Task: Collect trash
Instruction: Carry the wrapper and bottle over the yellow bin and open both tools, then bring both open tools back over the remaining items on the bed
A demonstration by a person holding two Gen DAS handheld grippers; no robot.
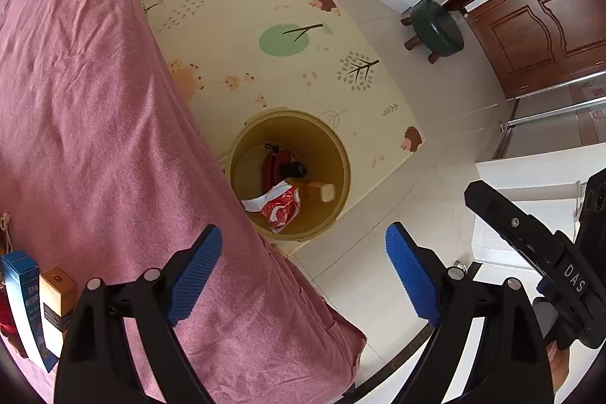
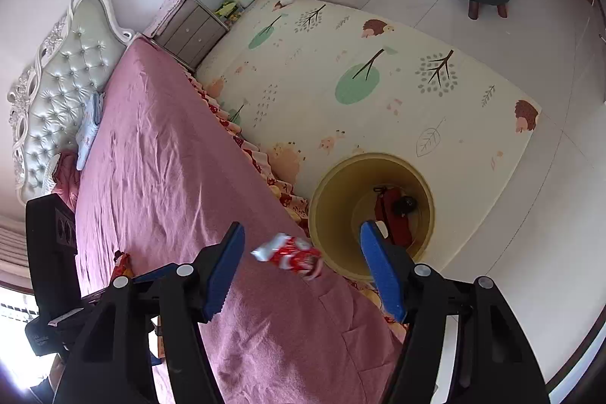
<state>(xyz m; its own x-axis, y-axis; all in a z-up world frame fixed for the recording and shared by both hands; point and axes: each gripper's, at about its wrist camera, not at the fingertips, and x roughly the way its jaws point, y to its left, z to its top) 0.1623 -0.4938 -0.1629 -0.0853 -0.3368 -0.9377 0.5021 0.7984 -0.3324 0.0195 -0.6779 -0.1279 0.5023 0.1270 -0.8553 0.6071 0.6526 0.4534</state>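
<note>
Plainly both sets of fingers stand apart w/ nothing pressed between the blue pads. Left gripper: wide gap, pads clear, aimed steeply down over the edge of the pink bedspread and the round yellow plastic bin on the floor beside the bed. Right gripper: pads apart; a crumpled red-and-white wrapper shows in the gap, blurred, touching neither pad, seen over the bed edge just beside the bin rim; can't tell if it rests on the spread. Inside the bin, per left view: another red-and-white wrapper, a small tan block, a dark red item w/ something black on it. Bin stands on the cream play mat w/ tree and hedgehog prints. Far left on the bed: a blue box and a tan box, upright, side by side. Further off, a dark green round stool.
</note>
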